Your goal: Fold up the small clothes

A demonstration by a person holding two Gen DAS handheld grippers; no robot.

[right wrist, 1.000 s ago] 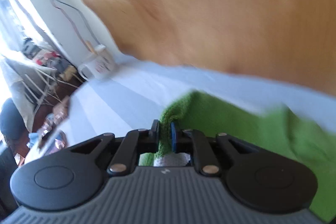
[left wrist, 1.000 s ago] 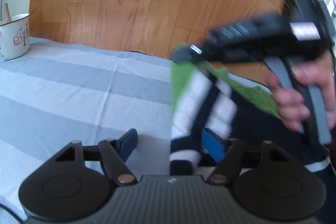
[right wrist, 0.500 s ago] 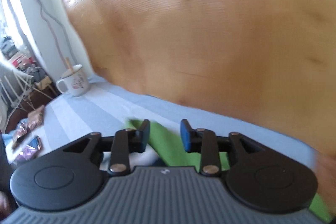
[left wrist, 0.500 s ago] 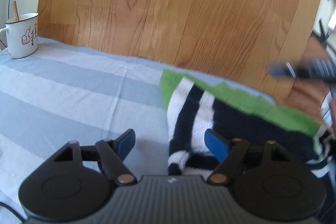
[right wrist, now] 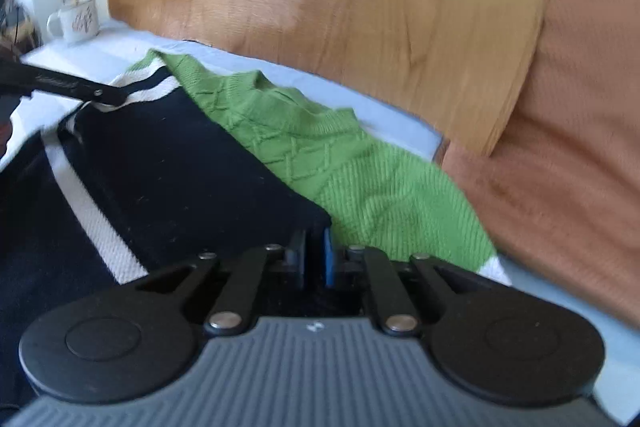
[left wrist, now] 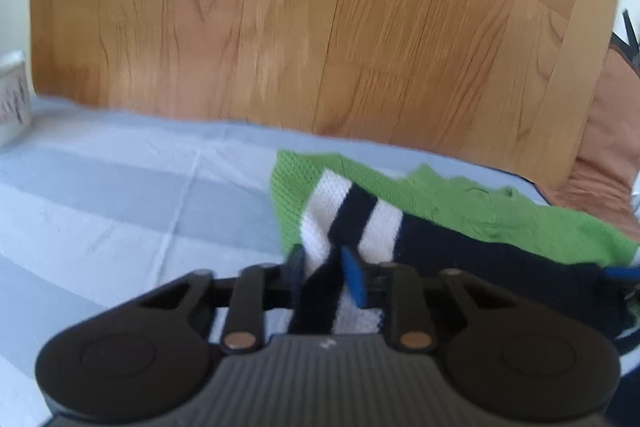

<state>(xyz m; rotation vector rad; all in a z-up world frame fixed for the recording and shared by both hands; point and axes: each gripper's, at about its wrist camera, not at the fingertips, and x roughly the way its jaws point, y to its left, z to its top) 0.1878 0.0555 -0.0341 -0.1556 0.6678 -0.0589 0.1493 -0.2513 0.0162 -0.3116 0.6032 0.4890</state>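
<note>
A small knitted sweater (left wrist: 440, 203), green with navy and white stripes, lies on the blue striped cloth (left wrist: 120, 187). My left gripper (left wrist: 320, 267) is shut on its striped left edge. In the right wrist view the sweater (right wrist: 320, 147) spreads out, with green fabric behind a navy fold (right wrist: 180, 155). My right gripper (right wrist: 314, 255) is shut on the navy fold's right edge. The left gripper's finger shows at the far left (right wrist: 72, 85), at the striped corner.
A white mug (right wrist: 78, 19) stands at the cloth's far left corner, also at the left edge of the left wrist view (left wrist: 12, 95). A wooden board (left wrist: 320, 27) rises behind the cloth. A brown cushion (right wrist: 560, 107) lies to the right.
My left gripper has closed on the sweater's striped edge. My right gripper let go of the green corner, moved to the right and closed on the navy fold.
</note>
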